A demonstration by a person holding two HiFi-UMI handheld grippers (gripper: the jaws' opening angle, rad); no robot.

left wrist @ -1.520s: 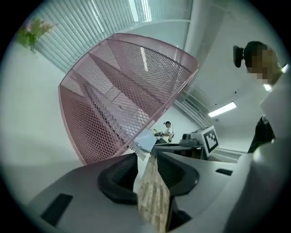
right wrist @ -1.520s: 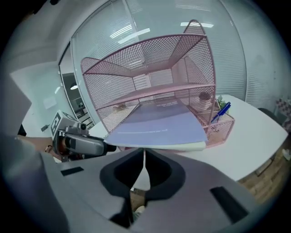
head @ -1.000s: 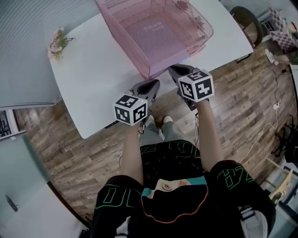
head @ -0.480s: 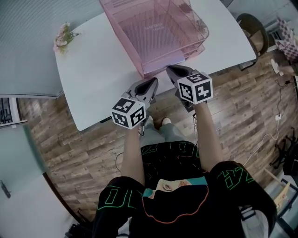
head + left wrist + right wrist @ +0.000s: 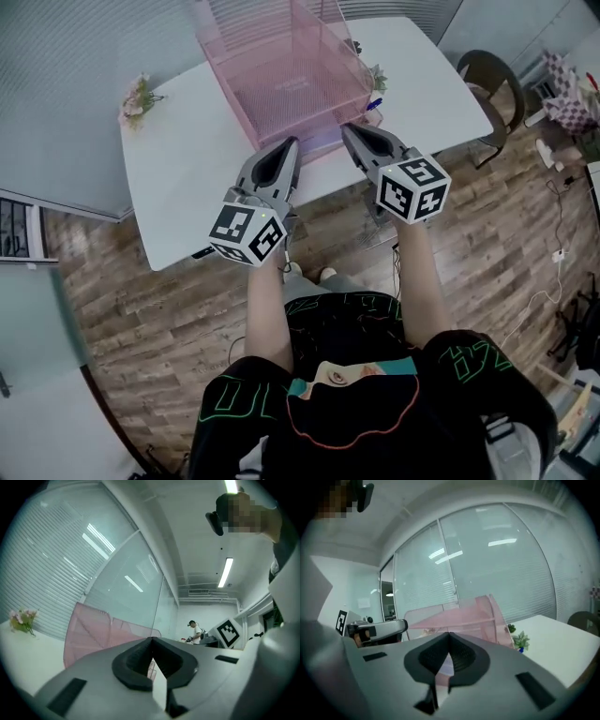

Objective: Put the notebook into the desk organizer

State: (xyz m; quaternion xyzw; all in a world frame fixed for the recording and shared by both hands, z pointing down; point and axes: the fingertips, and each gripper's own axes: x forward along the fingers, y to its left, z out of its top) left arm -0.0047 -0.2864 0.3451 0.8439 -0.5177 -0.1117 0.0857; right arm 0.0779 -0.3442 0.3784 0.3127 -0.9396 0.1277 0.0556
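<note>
The left gripper (image 5: 290, 143) and right gripper (image 5: 348, 130) are held shut and empty before the pink organizer (image 5: 281, 75) on the table (image 5: 178, 178). A lilac edge (image 5: 323, 146) lies in its lowest tier; whether that is the notebook cannot be told. Flowers (image 5: 139, 94), a plant (image 5: 376, 79) and a chair (image 5: 487, 75) are seen around. Since a second ago both grippers have been brought forward. A distant person (image 5: 194, 631) is shown only in the left gripper view.

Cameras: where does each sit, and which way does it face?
Head view: on the person's head, facing steeply down; table, pink organizer, arms, left claw, right claw.
Left gripper view: on the left claw, along its shut jaws toward the organizer.
Right gripper view: on the right claw, likewise.
Shared: all show the organizer.
</note>
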